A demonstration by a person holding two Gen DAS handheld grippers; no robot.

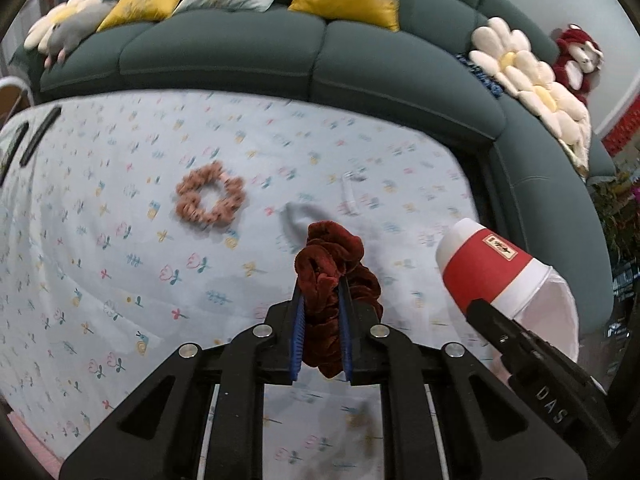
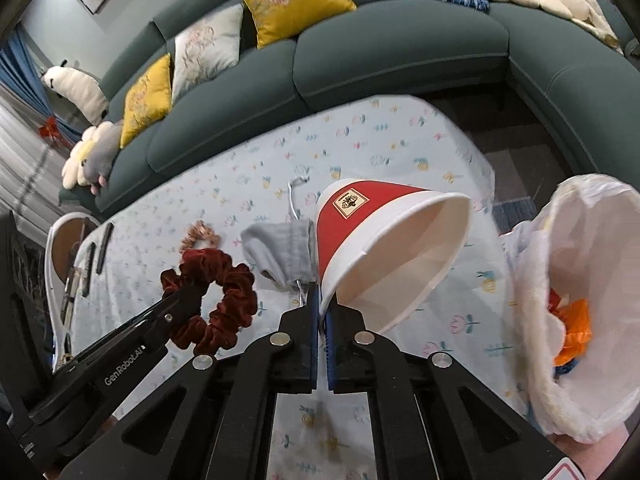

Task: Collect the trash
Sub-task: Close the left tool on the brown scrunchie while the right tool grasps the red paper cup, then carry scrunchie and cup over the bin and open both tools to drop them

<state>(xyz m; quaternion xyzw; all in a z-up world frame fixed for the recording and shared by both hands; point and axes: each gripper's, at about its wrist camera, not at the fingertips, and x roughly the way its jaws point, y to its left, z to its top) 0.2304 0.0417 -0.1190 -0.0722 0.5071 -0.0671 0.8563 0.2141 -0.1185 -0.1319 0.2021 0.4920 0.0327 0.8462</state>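
Observation:
My left gripper point(image 1: 322, 280) is shut on a dark red velvet scrunchie point(image 1: 334, 276) and holds it above the table; it also shows in the right wrist view point(image 2: 218, 300). My right gripper point(image 2: 320, 292) is shut on the rim of a red and white paper cup point(image 2: 384, 248), which lies tilted with its mouth toward the camera. The cup shows at the right in the left wrist view point(image 1: 496, 276). A white trash bag point(image 2: 580, 300) with orange scraps inside hangs open at the right.
A pink scrunchie point(image 1: 210, 198), a grey drawstring pouch point(image 2: 280, 252) and a clear small tube point(image 1: 350, 192) lie on the flowered tablecloth point(image 1: 120, 240). Dark pens point(image 2: 96, 256) lie at the table's left end. A green sofa point(image 1: 240, 52) with cushions wraps the far side.

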